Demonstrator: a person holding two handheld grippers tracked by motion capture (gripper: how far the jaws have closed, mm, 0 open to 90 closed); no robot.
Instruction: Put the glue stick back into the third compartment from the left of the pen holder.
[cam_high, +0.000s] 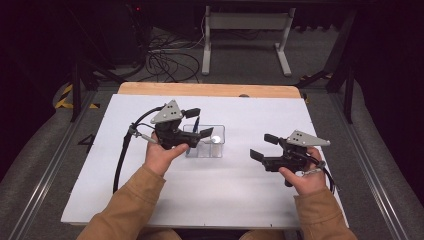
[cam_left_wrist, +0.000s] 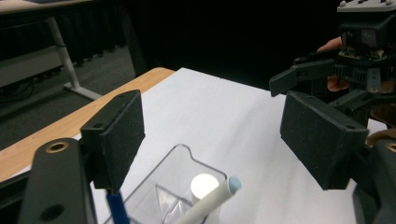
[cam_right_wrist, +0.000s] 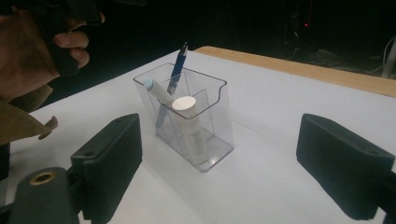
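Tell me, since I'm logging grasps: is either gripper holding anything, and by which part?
Nothing is held. The left gripper stands open above the clear holder, its pads off the blue pen; the right gripper is open and empty.

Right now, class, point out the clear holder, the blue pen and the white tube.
clear holder (cam_right_wrist: 215, 140), right gripper view, front wall.
blue pen (cam_right_wrist: 177, 70), right gripper view, upper barrel.
white tube (cam_right_wrist: 183, 103), right gripper view, round top end.
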